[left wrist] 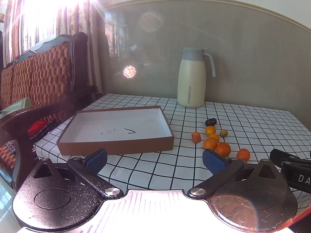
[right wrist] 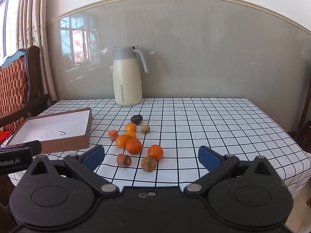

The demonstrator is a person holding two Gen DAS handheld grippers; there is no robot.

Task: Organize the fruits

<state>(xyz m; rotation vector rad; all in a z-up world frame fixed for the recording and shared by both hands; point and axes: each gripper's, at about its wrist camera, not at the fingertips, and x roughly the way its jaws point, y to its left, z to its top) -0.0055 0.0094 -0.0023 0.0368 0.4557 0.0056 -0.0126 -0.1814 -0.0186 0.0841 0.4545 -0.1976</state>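
A shallow brown box (left wrist: 116,147) with a white inside lies empty on the checked tablecloth; in the right wrist view the box (right wrist: 64,144) is at the left. Right of it lie several oranges (right wrist: 133,146) (left wrist: 223,149), carrot pieces (right wrist: 124,159) (left wrist: 196,137), a dark fruit (right wrist: 136,119) (left wrist: 210,122) and a small greenish fruit (right wrist: 145,129) (left wrist: 223,132). My left gripper (left wrist: 154,160) hangs open near the table's front edge, in front of the box. My right gripper (right wrist: 151,158) is open too, just short of the nearest orange (right wrist: 155,152) and carrot pieces.
A cream jug (left wrist: 191,78) (right wrist: 127,76) with a grey lid stands at the back by the wall. A wooden chair with a woven orange cushion (left wrist: 38,73) stands left of the table (right wrist: 223,128). The other gripper's body shows at the edge of each view (left wrist: 293,167) (right wrist: 17,155).
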